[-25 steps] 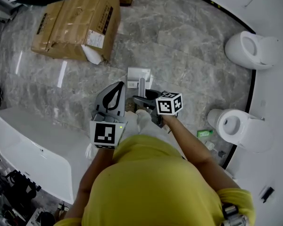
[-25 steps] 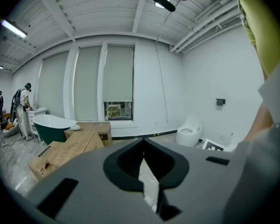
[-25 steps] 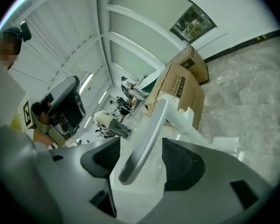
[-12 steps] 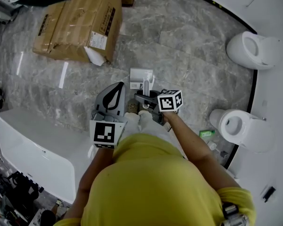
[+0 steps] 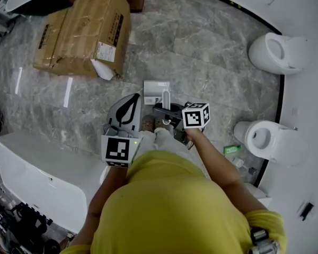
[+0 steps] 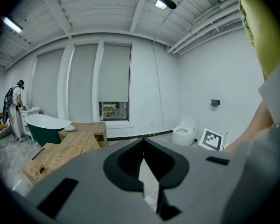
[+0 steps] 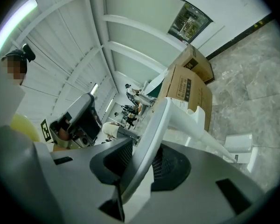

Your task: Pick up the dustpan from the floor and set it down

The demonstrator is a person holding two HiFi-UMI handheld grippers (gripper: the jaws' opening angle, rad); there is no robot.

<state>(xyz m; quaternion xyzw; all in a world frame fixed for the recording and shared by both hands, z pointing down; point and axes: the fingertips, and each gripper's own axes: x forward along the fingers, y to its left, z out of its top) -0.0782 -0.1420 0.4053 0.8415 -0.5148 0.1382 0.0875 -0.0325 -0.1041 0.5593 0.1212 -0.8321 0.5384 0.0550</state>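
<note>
Now the right gripper (image 5: 168,111) jaws are closing on the handle of the white plastic long-handled dustpan (image 5: 156,88) — pan end down at the grey marble floor (image 5: 212,52). I'd lift straight and slowly, no swing. The left gripper (image 5: 128,109) is clenched — empty.

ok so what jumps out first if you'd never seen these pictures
The white dustpan at mid-floor, its long handle between the jaws of the right gripper, which are closing on it. Next, the cardboard boxes at the upper left of the head view and two white toilets along the right edge.
</note>
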